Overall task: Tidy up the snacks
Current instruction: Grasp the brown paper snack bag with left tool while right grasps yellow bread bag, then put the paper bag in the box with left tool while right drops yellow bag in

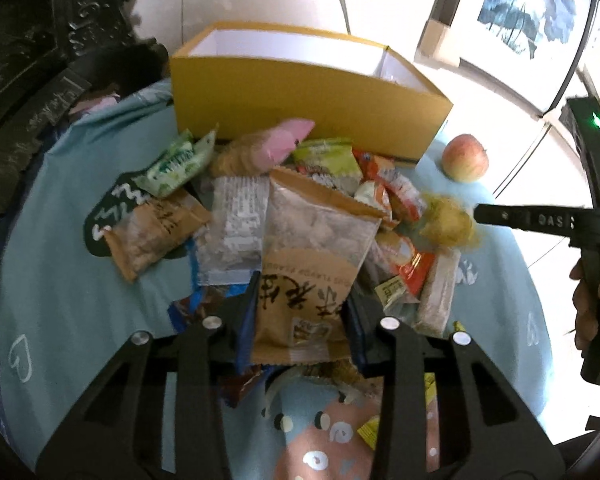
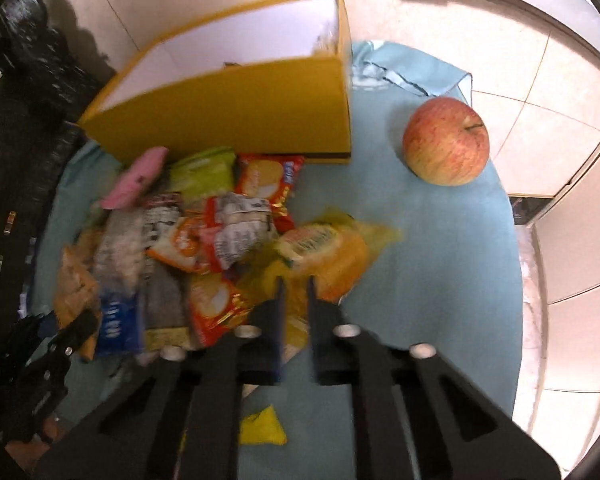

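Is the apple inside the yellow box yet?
No: in the right wrist view the apple sits on the blue cloth, outside and to the right of the yellow box.

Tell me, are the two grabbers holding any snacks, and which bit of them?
The left gripper pinches the tan snack bag by its near bottom end. The right gripper pinches the yellow packet by its near edge.

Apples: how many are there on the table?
1. The apple lies on the blue cloth, right of the yellow box and apart from the snack pile. Another could be hidden inside the box.
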Demonstrator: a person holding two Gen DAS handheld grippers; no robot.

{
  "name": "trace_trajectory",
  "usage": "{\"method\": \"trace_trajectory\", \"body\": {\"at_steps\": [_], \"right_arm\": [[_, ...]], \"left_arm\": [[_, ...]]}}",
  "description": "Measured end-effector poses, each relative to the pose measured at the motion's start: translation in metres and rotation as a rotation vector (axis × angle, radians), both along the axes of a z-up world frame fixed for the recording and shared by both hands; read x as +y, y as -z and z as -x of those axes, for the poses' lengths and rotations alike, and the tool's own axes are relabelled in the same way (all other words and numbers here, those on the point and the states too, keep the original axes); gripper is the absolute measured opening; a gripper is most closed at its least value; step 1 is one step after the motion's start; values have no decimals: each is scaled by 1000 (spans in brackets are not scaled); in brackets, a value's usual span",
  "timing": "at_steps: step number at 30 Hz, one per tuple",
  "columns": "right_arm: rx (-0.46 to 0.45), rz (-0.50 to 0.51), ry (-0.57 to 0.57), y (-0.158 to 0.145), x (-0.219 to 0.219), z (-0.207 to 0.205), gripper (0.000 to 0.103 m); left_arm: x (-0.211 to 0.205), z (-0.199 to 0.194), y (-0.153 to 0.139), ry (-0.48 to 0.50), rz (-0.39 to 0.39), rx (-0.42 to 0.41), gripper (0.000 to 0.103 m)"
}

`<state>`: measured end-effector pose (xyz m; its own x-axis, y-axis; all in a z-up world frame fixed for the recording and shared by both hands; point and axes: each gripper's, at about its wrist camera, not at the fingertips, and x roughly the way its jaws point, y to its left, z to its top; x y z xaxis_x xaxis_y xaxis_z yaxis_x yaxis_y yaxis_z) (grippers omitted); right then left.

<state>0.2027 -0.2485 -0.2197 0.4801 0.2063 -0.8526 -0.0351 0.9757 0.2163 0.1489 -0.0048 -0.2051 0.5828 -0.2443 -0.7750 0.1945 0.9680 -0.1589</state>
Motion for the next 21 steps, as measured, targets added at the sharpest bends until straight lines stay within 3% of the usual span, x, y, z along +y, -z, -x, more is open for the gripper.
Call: {"method": "trace_trajectory", "body": {"at_steps": [5, 6, 7, 9, 12, 15, 17, 19, 21], "right_arm": [[52, 33, -16, 7, 3, 0, 4], [57, 69, -1, 9, 4, -1, 14], [48, 94, 17, 8, 4, -2, 37], [17, 115, 79, 4, 0, -1, 68], [13, 69, 134, 5, -4, -11, 72], [101, 100, 206, 22, -6, -31, 72], [183, 42, 229, 42, -10, -42, 72], [259, -48, 238, 59, -17, -45, 43], [247, -71, 194, 59, -15, -42, 36]], "left_arm": [[6, 5, -8, -16, 5, -6, 37], [7, 5, -8, -21, 5, 2, 37], [7, 7, -6, -19, 5, 5, 37], [5, 10, -6, -13, 2, 5, 38], [6, 12, -5, -9, 0, 6, 38], [7, 11, -4, -10, -6, 12, 38], [7, 10, -3, -12, -10, 16, 38], [8, 10, -3, -9, -12, 18, 38], [10, 11, -4, -11, -10, 15, 38]]}}
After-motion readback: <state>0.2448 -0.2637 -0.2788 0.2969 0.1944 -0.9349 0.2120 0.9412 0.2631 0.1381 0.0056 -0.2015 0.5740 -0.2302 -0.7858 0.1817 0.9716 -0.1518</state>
